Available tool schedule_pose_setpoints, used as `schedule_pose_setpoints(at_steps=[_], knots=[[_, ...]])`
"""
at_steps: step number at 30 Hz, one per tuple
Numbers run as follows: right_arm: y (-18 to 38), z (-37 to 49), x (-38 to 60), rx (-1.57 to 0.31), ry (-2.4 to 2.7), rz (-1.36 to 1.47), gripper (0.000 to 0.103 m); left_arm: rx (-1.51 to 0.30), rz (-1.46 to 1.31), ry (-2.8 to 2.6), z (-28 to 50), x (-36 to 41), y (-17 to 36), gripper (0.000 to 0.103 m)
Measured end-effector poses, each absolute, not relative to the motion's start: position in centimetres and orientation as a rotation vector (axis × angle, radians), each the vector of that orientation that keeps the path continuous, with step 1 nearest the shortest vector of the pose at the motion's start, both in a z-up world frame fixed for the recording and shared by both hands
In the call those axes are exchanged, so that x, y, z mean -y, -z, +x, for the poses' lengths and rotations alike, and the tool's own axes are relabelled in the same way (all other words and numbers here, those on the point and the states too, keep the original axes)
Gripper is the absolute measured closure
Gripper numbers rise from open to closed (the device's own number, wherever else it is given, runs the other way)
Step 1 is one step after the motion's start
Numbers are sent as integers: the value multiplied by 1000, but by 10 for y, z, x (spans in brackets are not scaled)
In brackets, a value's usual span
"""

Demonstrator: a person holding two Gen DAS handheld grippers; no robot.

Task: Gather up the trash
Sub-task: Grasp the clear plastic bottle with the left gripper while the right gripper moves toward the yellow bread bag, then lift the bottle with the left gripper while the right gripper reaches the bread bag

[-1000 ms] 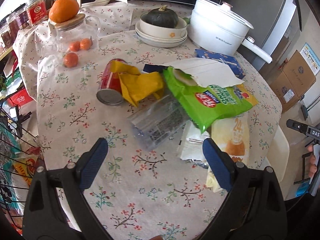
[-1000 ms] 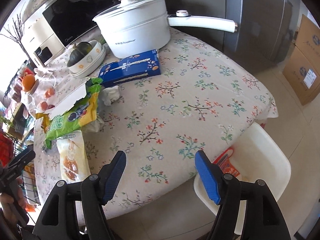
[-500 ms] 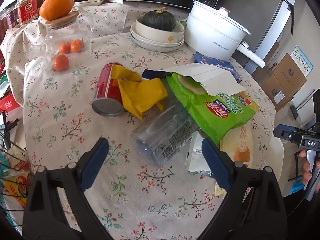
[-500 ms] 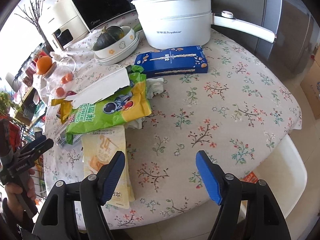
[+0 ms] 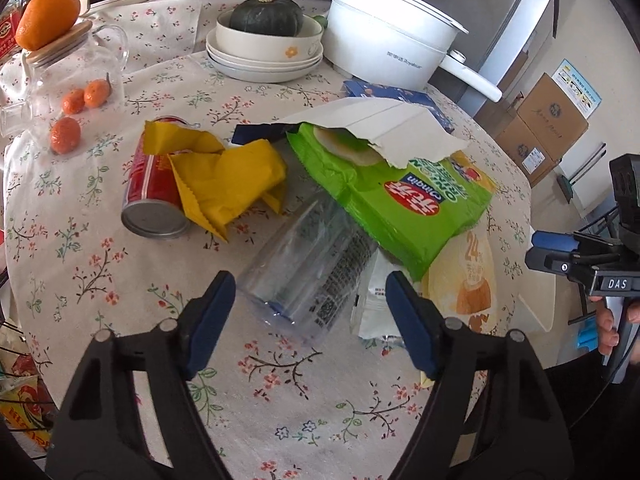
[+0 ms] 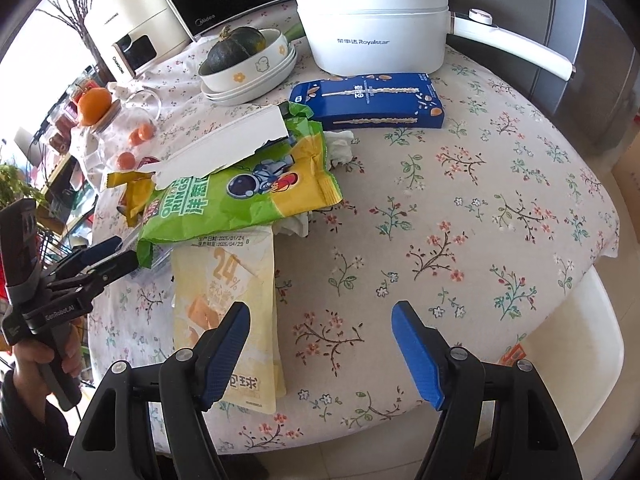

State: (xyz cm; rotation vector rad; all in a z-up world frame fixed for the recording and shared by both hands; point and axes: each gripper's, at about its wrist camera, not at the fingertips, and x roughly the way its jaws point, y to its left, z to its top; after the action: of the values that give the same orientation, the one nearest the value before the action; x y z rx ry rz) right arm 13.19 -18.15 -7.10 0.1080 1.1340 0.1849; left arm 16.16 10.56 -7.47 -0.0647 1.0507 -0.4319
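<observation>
A pile of trash lies on the floral tablecloth: a clear plastic bottle on its side, a red can, a yellow wrapper, a green onion-rings bag under torn white card, and a pale yellow bag. My left gripper points down at the bottle's near end. Its jaws are closing with the bottle between them, and the pads do not press on it. My right gripper is open over the cloth, its left finger above the pale yellow bag.
A blue box and crumpled tissue lie behind the pile. Farther back stand a white pot, stacked bowls with a pumpkin and a glass jar with oranges. A white chair stands at the table's edge.
My left gripper came closer and lower over the clear bottle, and its jaws narrowed. My right gripper swung left, from the table's edge and chair toward the bags.
</observation>
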Motion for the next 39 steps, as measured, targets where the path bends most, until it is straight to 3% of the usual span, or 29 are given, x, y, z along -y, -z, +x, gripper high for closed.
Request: schedule_pose_setpoints(at_steps=[4,17,19,22,25,27,28,29,30,39], knots=[[72,132,182,-1142,-187,106,28,-1159,-82,543,153,-97,75,28],[95,134,168,-1222,-234,132,28,-1156,-17,463,178,-70,84,28],[98,132,166,-1229,-256,148,28,-1168,-9,454,179,-66,88,39],[107,130,163,-1246,-292,174,29,-1177,12,443,174,-62,88,40],[120,131,157,-1269,-327,207,44,-1183,27,427,164,-62,86,41],[129,130,152,-1295,-370,231,66,-1183,29,420,157,-67,85,41],[132,131,150,-1302,-392,239,72,-1185,27,415,154,-70,85,41],[133,130,148,-1304,-415,238,90,-1189,24,411,150,-74,84,41],[132,129,147,-1296,-432,232,96,-1191,21,406,147,-78,83,41],[118,125,154,-1256,-417,178,100,-1253,32,349,114,-115,83,41]])
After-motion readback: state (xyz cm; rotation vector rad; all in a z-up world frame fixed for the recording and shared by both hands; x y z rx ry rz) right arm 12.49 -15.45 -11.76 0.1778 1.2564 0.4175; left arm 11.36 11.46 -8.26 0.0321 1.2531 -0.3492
